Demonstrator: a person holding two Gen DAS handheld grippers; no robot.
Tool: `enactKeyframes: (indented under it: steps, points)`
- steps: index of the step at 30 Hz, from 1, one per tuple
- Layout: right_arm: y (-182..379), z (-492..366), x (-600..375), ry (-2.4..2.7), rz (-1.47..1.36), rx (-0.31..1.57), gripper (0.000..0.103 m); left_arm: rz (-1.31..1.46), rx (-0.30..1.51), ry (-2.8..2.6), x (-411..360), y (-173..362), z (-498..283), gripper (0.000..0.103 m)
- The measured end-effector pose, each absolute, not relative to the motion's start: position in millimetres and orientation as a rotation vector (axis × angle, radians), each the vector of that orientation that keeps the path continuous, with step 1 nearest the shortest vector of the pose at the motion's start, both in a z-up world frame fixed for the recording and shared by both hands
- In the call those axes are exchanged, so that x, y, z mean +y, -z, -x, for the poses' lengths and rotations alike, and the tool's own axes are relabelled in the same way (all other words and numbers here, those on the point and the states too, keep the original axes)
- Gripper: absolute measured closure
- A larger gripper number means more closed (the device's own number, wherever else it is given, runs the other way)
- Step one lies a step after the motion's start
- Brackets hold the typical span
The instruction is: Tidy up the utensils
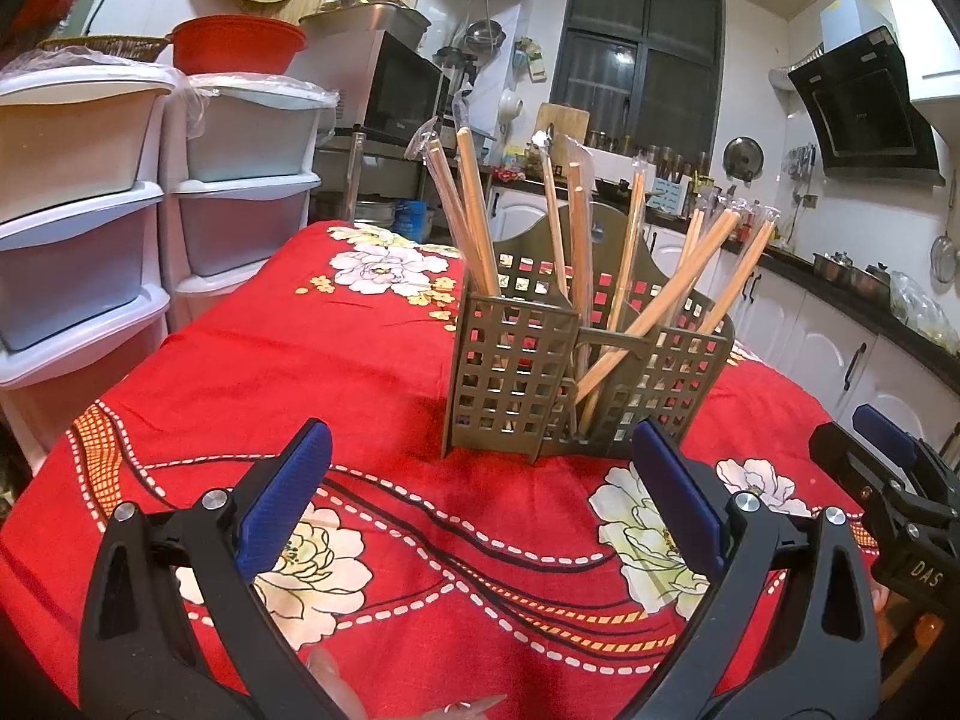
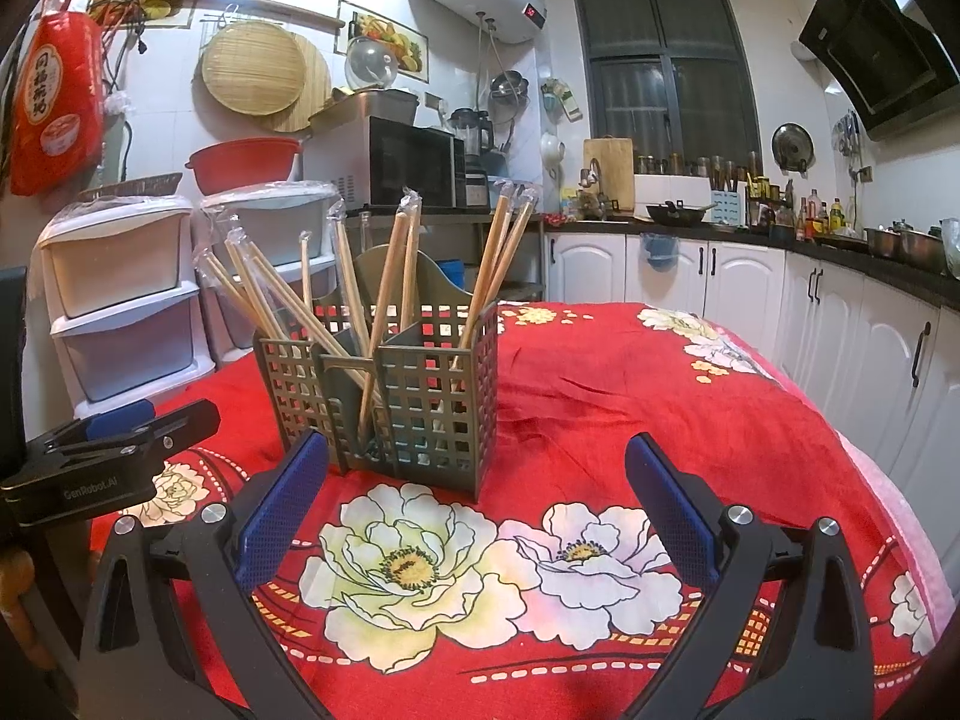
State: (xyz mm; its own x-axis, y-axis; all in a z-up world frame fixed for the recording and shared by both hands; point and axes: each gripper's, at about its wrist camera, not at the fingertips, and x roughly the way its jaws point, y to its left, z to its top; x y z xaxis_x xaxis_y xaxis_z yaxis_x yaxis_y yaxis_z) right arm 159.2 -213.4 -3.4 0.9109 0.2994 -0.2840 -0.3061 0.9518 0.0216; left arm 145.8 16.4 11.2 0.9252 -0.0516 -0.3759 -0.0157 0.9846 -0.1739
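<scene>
A grey-brown lattice utensil caddy [image 1: 576, 372] stands upright on the worktop [image 1: 252, 372], which is covered by a red floral cloth, and its compartments hold wooden chopsticks [image 1: 474, 210] in clear plastic sleeves, leaning outward at various angles (one pair lies slanted low across the middle section). The left hand-held gripper [image 1: 480, 498] hovers over the cloth just short of the caddy with its blue-padded fingers [image 1: 288, 498] spread wide apart and nothing between them. The right hand-held gripper [image 2: 474, 498] is likewise spread wide and empty, facing the caddy [image 2: 390, 378] from the other side, the chopsticks [image 2: 504, 252] fanning above it. Each gripper shows at the edge of the other's view: the right one [image 1: 888, 480] beside the caddy's right, the left one [image 2: 108, 444] to the caddy's left. White plastic drawer units [image 2: 126, 300] stand beyond the worktop.
</scene>
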Motion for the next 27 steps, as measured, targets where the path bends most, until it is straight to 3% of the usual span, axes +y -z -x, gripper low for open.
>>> enactKeyframes:
  steps: [27]
  points:
    - [3.4,-160.5,-215.4,-0.304,0.021,0.291,0.007,0.199,0.408,0.037,19.8,-7.8,-147.8,0.011]
